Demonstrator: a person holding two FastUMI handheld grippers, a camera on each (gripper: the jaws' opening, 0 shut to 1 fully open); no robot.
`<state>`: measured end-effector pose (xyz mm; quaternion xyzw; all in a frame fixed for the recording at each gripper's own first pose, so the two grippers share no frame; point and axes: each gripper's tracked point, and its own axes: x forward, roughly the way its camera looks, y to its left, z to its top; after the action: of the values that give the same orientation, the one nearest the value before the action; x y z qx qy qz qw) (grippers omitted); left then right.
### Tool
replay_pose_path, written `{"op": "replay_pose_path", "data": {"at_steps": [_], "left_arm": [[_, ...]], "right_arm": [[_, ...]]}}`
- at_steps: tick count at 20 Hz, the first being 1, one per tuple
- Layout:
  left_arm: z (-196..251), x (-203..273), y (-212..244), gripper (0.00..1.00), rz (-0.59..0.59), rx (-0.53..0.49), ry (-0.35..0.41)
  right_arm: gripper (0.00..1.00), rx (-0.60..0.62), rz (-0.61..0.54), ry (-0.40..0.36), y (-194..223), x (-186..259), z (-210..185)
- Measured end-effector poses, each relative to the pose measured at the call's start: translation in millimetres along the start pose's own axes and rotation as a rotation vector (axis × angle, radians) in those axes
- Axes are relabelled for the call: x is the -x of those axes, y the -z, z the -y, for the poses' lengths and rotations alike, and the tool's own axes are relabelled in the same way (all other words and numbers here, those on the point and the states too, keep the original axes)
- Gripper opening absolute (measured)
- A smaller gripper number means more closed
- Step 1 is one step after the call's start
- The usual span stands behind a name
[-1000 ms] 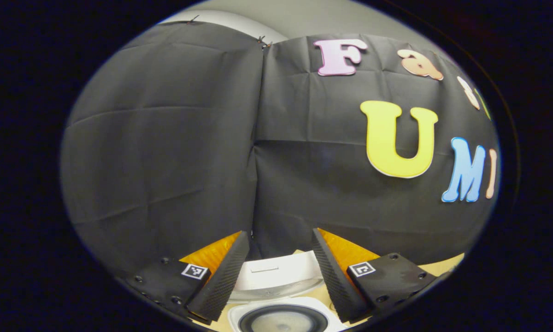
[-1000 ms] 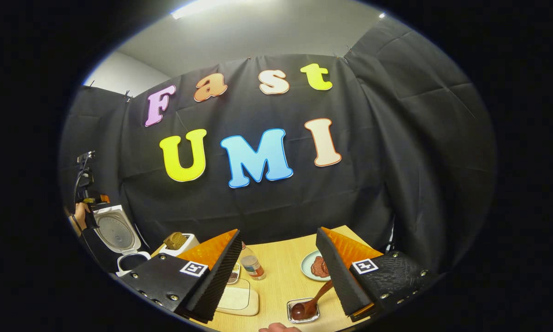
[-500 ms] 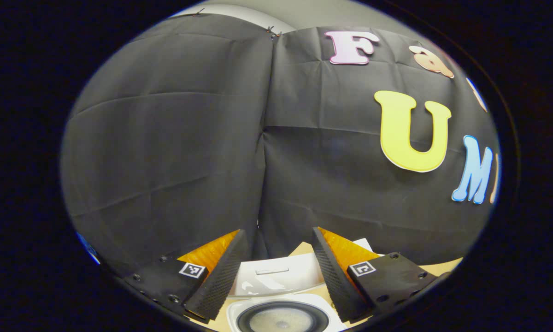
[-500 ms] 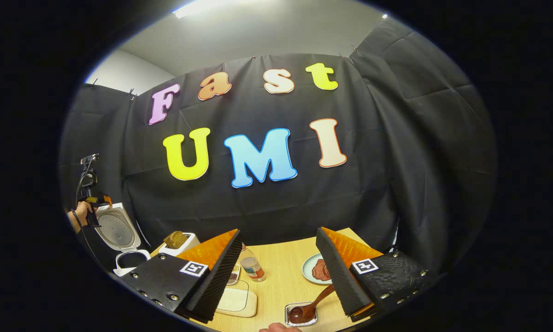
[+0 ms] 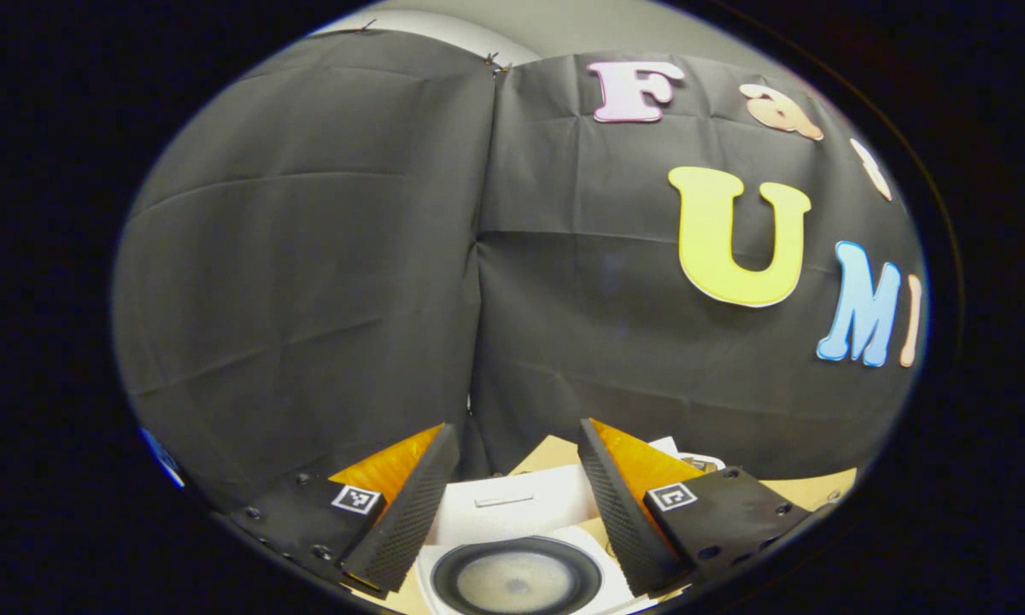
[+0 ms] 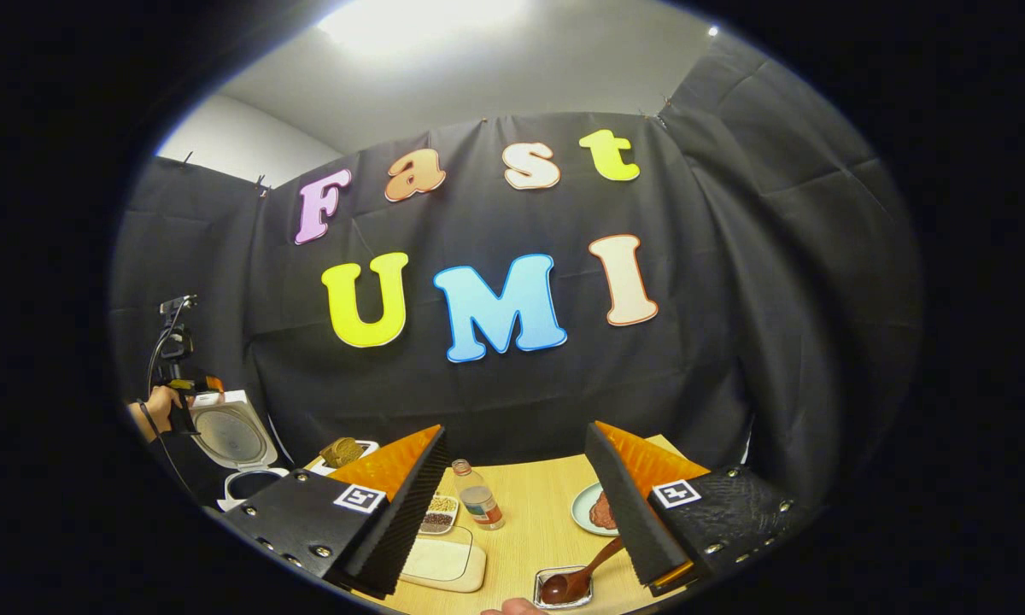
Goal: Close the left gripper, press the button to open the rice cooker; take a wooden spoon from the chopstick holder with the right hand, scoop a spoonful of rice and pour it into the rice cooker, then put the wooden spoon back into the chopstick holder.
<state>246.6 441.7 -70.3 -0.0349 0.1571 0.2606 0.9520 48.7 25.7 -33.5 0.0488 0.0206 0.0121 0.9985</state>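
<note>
Left gripper (image 5: 512, 495): its fingers stand wide apart with nothing between them, held above the open rice cooker (image 5: 517, 581).
Rice cooker: the lid (image 5: 512, 512) is raised and stands behind the round inner pot; seen between the left fingers in the left gripper view, and at the far left of the table in the right gripper view, where the lid's ribbed inner face is turned toward the camera.
Right gripper (image 6: 517, 504): spread wide, gripping nothing, above the wooden table (image 6: 530, 530).
Wooden spoon (image 6: 576, 576): dark brown, its bowl rests in a small clear holder (image 6: 564, 589) at the near edge of the table, the handle leaning up toward the right finger; whether it touches that finger cannot be told.
Other gripper from afar: in the right gripper view a hand (image 6: 161, 408) holds the left gripper beside the cooker's raised lid.
Table items: small bottle (image 6: 478, 506), plate (image 6: 588, 512) with dark food, pale board (image 6: 444, 564), a dish of grains (image 6: 440, 512), toaster with bread (image 6: 346, 451).
Near edge: a fingertip (image 6: 512, 608) shows beside the holder.
</note>
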Motion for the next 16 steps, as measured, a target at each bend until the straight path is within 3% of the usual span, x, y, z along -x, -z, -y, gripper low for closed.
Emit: {"op": "replay_pose_path", "data": {"at_steps": [9, 16], "left_arm": [[20, 54, 45, 0.96, -0.010, 0.002, 0.037], [25, 69, 70, 1.00, -0.021, 0.019, 0.059]], "right_arm": [[0.98, -0.026, -0.016, 0.005, 0, 9, 12], [0.98, -0.006, -0.020, 0.030, -3, 16, 26]]}}
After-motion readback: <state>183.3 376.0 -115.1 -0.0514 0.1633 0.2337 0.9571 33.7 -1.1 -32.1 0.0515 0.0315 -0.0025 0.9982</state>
